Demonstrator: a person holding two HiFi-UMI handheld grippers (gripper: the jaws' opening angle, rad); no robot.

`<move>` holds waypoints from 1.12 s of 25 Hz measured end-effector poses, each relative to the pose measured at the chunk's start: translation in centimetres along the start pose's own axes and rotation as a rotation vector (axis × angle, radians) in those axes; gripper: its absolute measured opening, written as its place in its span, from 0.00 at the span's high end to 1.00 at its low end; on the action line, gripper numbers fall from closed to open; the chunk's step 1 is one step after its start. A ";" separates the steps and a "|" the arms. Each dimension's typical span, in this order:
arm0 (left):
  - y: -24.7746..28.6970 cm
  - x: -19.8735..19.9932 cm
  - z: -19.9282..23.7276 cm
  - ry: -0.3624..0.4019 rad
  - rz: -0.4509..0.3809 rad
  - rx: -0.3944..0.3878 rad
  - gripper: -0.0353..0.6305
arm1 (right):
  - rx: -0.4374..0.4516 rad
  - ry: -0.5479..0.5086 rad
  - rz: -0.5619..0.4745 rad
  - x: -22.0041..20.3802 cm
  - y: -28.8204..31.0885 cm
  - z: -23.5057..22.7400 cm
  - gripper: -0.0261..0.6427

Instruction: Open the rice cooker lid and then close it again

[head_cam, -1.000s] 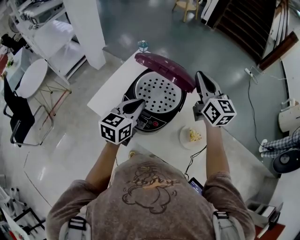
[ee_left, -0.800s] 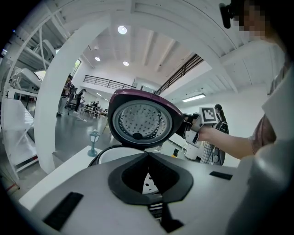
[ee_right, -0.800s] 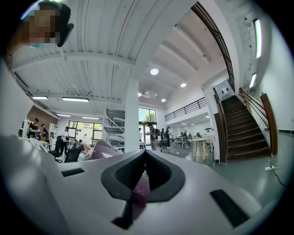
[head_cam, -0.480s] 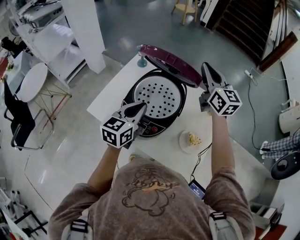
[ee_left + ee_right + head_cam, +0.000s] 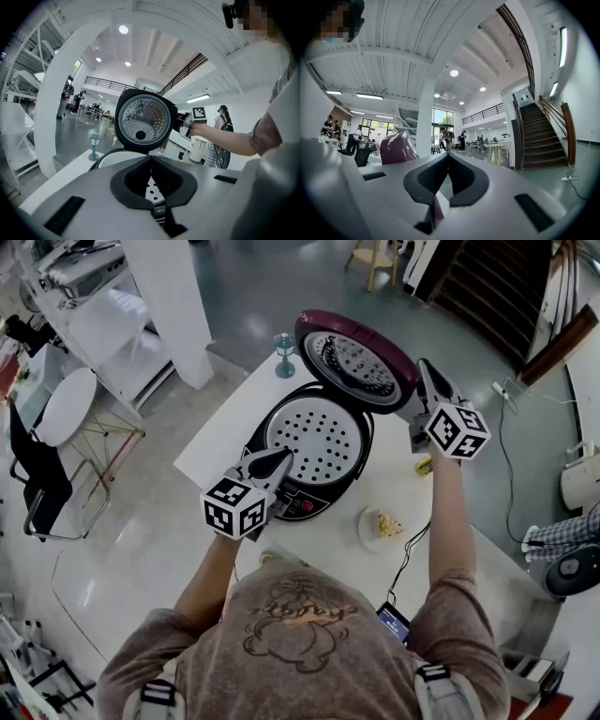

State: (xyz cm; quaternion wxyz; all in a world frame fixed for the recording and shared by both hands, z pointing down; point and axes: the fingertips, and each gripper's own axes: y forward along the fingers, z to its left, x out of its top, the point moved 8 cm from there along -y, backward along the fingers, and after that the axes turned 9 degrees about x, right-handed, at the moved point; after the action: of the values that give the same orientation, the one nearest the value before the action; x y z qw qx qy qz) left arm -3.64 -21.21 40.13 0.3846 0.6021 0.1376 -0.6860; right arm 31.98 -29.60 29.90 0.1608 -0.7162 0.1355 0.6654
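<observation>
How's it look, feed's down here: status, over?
Left gripper shut, empty, by cooker front. Right gripper shut, at edge of lid. Lid standing open. Nothing in its path.

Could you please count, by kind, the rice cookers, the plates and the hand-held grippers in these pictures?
rice cooker: 1
plate: 1
grippers: 2 (left gripper, right gripper)
Total: 4

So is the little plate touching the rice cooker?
Apart. The head view shows bare white table between the plate and the rice cooker.
</observation>
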 end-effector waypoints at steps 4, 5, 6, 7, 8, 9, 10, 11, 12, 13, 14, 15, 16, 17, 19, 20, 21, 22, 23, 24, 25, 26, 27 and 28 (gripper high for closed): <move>0.3 0.0 -0.1 -0.006 0.006 -0.004 0.91 | -0.030 0.005 0.017 -0.5 -0.1 -1.1 0.96; 0.4 0.0 -0.2 -0.005 0.008 -0.007 0.91 | -0.036 0.009 0.019 -0.7 -0.2 -1.2 0.96; 0.5 0.0 -0.3 -0.003 0.010 -0.009 0.91 | -0.039 0.012 0.021 -0.8 -0.3 -1.3 0.96; 0.5 -0.1 -0.3 -0.002 0.012 -0.010 0.91 | -0.039 0.013 0.023 -0.8 -0.4 -1.3 0.96; 0.6 -0.1 -0.4 -0.002 0.014 -0.012 0.91 | -0.037 0.011 0.027 -0.9 -0.4 -1.2 0.96; 0.7 -0.1 -0.5 -0.002 0.015 -0.014 0.91 | -0.034 0.008 0.032 -1.0 -0.5 -1.2 0.96; 0.7 -0.1 -0.6 -0.001 0.015 -0.016 0.91 | -0.031 0.004 0.037 -1.1 -0.7 -1.1 0.96; 0.8 -0.1 -0.7 0.000 0.015 -0.018 0.91 | -0.031 0.002 0.038 -1.1 -0.9 -1.0 0.96; 0.8 -0.1 -0.8 0.002 0.015 -0.020 0.91 | -0.030 0.001 0.035 -1.0 -1.2 -1.0 0.96; 0.9 -0.1 -0.9 0.002 0.014 -0.023 0.92 | -0.030 0.001 0.029 -0.9 -1.5 -1.0 0.96; 0.9 -0.1 -1.0 0.001 0.013 -0.026 0.91 | -0.029 0.000 0.022 -0.8 -1.8 -0.9 0.96; 1.0 -0.1 -1.1 -0.001 0.013 -0.029 0.92 | -0.029 -0.003 0.015 -0.6 -2.2 -0.8 0.96; 1.0 -0.1 -1.2 -0.006 0.012 -0.033 0.91 | -0.028 -0.006 0.007 -0.3 -2.6 -0.8 0.96; 1.0 -0.1 -1.3 -0.010 0.010 -0.037 0.91 | -0.025 -0.006 -0.002 -0.1 -3.0 -0.7 0.96; 1.0 0.0 -1.6 -0.013 0.008 -0.046 0.91 | -0.013 -0.001 -0.021 0.4 -3.8 -0.5 0.95; 1.0 0.0 -1.7 -0.012 0.007 -0.050 0.92 | -0.006 0.000 -0.029 0.6 -4.2 -0.4 0.94; 1.0 0.0 -1.9 -0.012 0.007 -0.054 0.91 | 0.003 -0.001 -0.037 0.8 -4.5 -0.3 0.93; 1.1 0.0 -2.0 -0.011 0.007 -0.057 0.91 | 0.016 -0.002 -0.045 1.0 -4.8 -0.2 0.91; 1.1 0.0 -2.1 -0.011 0.007 -0.061 0.91 | 0.033 -0.003 -0.054 1.3 -5.0 0.1 0.89; 1.1 -0.1 -2.2 -0.010 0.008 -0.064 0.91 | 0.054 -0.005 -0.065 1.5 -5.3 0.3 0.86; 1.2 -0.1 -2.3 -0.010 0.007 -0.068 0.91 | 0.077 -0.009 -0.074 1.7 -5.5 0.6 0.83; 1.2 -0.2 -2.4 -0.010 0.007 -0.071 0.91 | 0.099 -0.016 -0.081 1.9 -5.6 0.8 0.81; 1.2 -0.2 -2.5 -0.010 0.007 -0.074 0.91 | 0.119 -0.023 -0.082 2.0 -5.7 1.0 0.77; 1.2 -0.2 -2.6 -0.010 0.006 -0.076 0.91 | 0.134 -0.030 -0.079 2.0 -5.7 1.2 0.73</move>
State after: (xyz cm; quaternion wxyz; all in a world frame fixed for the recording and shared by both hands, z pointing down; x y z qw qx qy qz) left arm -0.97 -20.25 40.05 0.4102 0.5840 0.1598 -0.6820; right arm 33.38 -23.88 28.09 0.2365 -0.6987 0.1487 0.6587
